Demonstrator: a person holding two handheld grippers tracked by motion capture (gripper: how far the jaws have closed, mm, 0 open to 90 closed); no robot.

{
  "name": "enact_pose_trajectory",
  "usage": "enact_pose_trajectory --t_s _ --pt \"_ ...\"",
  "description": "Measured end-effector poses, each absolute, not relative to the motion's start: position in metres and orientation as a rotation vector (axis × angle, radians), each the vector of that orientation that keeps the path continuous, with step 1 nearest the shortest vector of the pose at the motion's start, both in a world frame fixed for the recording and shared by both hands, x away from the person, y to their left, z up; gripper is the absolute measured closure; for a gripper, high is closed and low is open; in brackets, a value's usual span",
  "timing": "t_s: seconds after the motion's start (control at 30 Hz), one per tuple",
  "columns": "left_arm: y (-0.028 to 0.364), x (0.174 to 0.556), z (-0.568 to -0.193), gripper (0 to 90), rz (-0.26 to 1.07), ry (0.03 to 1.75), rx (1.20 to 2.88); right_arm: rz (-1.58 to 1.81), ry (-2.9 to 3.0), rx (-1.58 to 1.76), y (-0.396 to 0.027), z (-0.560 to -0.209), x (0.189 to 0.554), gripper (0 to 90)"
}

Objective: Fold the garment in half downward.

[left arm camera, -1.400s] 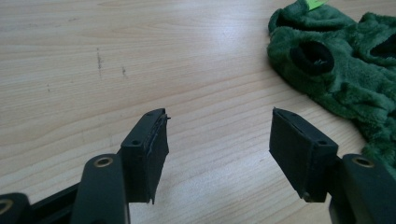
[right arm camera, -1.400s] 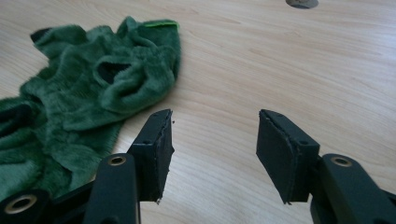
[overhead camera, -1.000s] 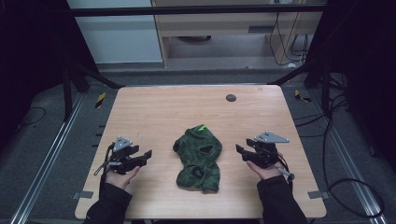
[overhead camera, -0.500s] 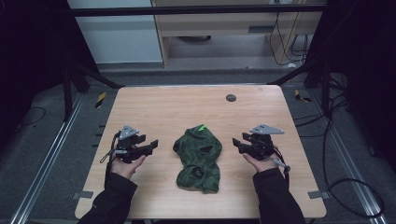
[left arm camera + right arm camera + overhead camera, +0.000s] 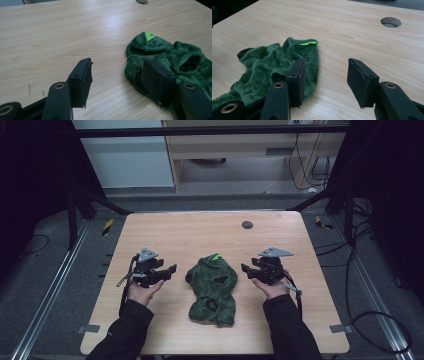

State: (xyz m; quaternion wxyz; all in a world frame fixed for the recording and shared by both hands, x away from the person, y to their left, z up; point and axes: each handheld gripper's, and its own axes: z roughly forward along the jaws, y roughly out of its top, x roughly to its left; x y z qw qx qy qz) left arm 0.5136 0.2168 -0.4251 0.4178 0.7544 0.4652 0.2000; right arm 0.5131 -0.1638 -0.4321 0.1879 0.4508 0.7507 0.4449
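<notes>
Plainly, both the left gripper and right gripper gape empty beside the green garment — its folds hiding its shape.

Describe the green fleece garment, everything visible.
The green garment is a small, dark green plush piece, fuzzy like fleece, lying crumpled on the wooden table near its front middle. It shows several round openings and a bright green tag at its far end. It lies between the left tongs and the right tongs; both are open and hold nothing. Whether either touches the cloth cannot be told.
</notes>
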Motion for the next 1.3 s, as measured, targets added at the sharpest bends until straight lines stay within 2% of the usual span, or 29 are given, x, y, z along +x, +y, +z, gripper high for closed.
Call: enact_pose_trajectory --t_s 0.6,1.3 --pt "0.192 0.537 -0.430 42.6 0.478 1.170 1.897 1.225 2.144 1.276 -0.142 -0.439 0.536 50.7" --pt "0.164 0.566 -0.455 46.0 0.434 1.181 1.972 1.174 2.197 1.310 -0.131 -0.461 0.555 54.5"
